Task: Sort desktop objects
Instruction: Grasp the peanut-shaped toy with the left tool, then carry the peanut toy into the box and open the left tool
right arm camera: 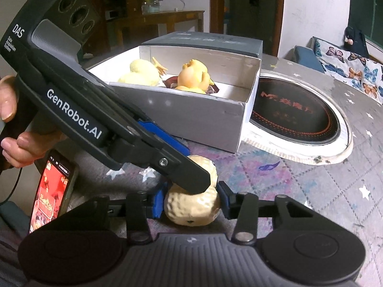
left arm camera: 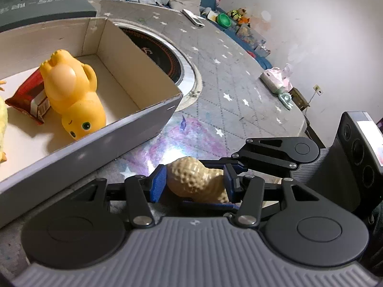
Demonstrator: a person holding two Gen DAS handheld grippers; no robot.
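A tan peanut-shaped toy (left arm camera: 191, 179) lies on the grey star-patterned table (left arm camera: 239, 95), just in front of an open grey box (left arm camera: 119, 129). My left gripper (left arm camera: 195, 181) is shut on it, a blue pad pressing each side. My right gripper (right arm camera: 191, 201) is shut on the same peanut toy (right arm camera: 189, 210) from the other end, both pads touching it. In the right wrist view the left gripper (right arm camera: 194, 167) slants down from the upper left across the toy's top. The box (right arm camera: 191, 114) holds a yellow rubber toy (left arm camera: 71, 91), a red snack packet (left arm camera: 28, 95) and a pale fluffy chick (right arm camera: 141, 71).
A round black hob (right arm camera: 294, 119) is set into the table right of the box. The box lid (left arm camera: 43, 7) lies behind it. A lit phone (right arm camera: 52, 191) rests at the near left by a person's hand (right arm camera: 9, 124). A tissue pack (left arm camera: 275, 79) and a remote (left arm camera: 192, 16) sit far off.
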